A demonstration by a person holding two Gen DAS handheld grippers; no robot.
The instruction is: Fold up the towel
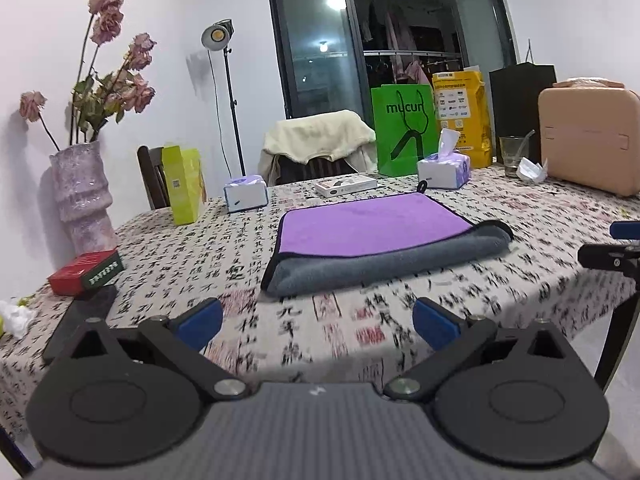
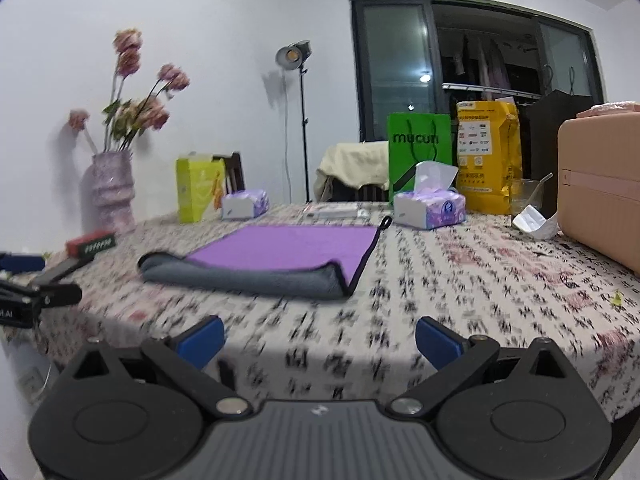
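Both grippers, left gripper (image 1: 316,322) and right gripper (image 2: 320,342), hang released near the towel (image 1: 372,236); soft, light, thick pile, best pinched at the near fold's corners.

The left matte-black handheld gripper (image 1: 318,320) has 2 round disc housings, angular black linkage arms pinned with silver round bolts, blue rectangular finger pads (image 1: 200,322) and a grey ribbed body with a small white mark. The right matte-black gripper (image 2: 319,340) matches it: 2 discs, silver bolts, blue pads (image 2: 436,344), grey ribbed centre
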